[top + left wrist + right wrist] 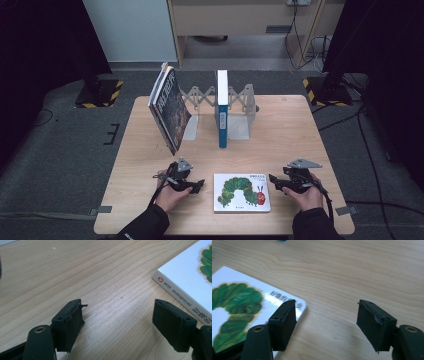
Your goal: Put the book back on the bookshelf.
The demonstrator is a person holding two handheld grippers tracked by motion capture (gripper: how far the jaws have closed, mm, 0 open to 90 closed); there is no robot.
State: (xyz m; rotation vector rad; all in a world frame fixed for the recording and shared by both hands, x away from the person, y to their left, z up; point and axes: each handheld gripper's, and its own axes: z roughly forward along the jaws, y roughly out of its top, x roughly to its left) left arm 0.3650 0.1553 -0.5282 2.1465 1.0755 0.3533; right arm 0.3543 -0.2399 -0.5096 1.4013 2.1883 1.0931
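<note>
A white picture book [242, 192] with a green caterpillar on its cover lies flat near the table's front edge. Just left of it my left gripper [197, 186] rests low, its jaws open over bare wood [117, 306]; the book's spine edge [185, 290] lies beside the right jaw. My right gripper [274, 180] is at the book's right side, pointing toward it, also open [327, 306]. Its left jaw stands over the book's corner [242, 302], and only tabletop lies between the jaws. Neither gripper holds anything.
At the back of the wooden table [280, 130] stands an expandable metal book rack [242, 102]. A dark book [170, 107] leans against its left end, and a blue-and-white book [222, 107] stands upright in it. Grey floor surrounds the table.
</note>
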